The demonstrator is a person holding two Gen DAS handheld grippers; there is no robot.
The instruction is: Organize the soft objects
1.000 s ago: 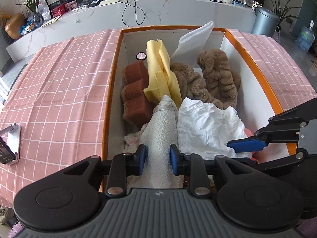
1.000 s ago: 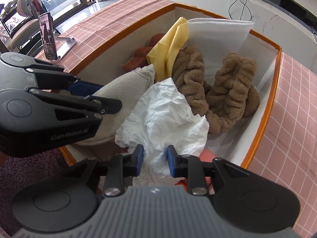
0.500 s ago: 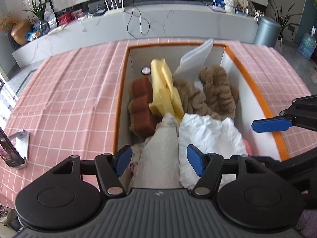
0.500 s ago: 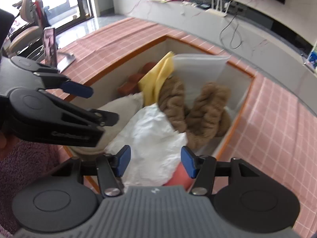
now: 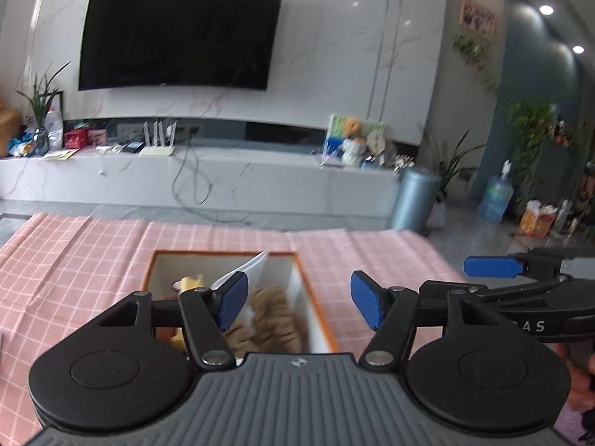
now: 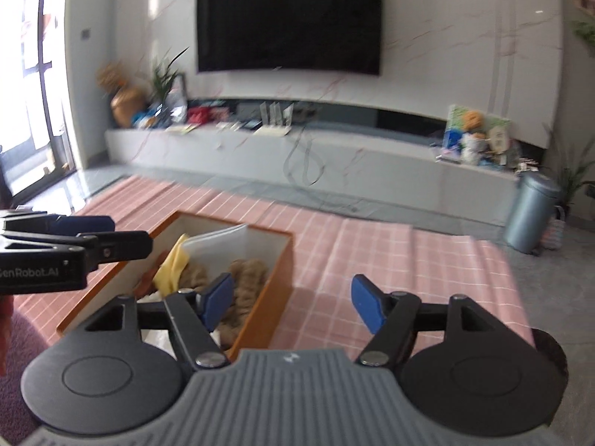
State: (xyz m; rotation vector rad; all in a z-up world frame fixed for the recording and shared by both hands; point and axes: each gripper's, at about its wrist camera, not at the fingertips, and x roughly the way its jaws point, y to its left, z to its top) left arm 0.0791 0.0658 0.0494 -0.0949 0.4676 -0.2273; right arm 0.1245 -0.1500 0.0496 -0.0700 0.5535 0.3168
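The orange-rimmed box (image 5: 314,297) is seen on the pink checked cloth (image 5: 74,260), its long side pointing toward 12 o'clock. Brown fluffy things (image 5: 275,319) and a yellow cloth (image 6: 173,267) are packed inside. The left gripper (image 5: 299,304) is spread wide, nothing held. The right gripper (image 6: 292,301), at its 3 o'clock, has just been opening and is empty. A television (image 5: 178,33) is hung at 12 o'clock.

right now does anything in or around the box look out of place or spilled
Nothing spilled. The soft things sit inside the orange-rimmed box; only a white sheet pokes above the rim, propped against the far wall. Left gripper and right gripper are open and empty.
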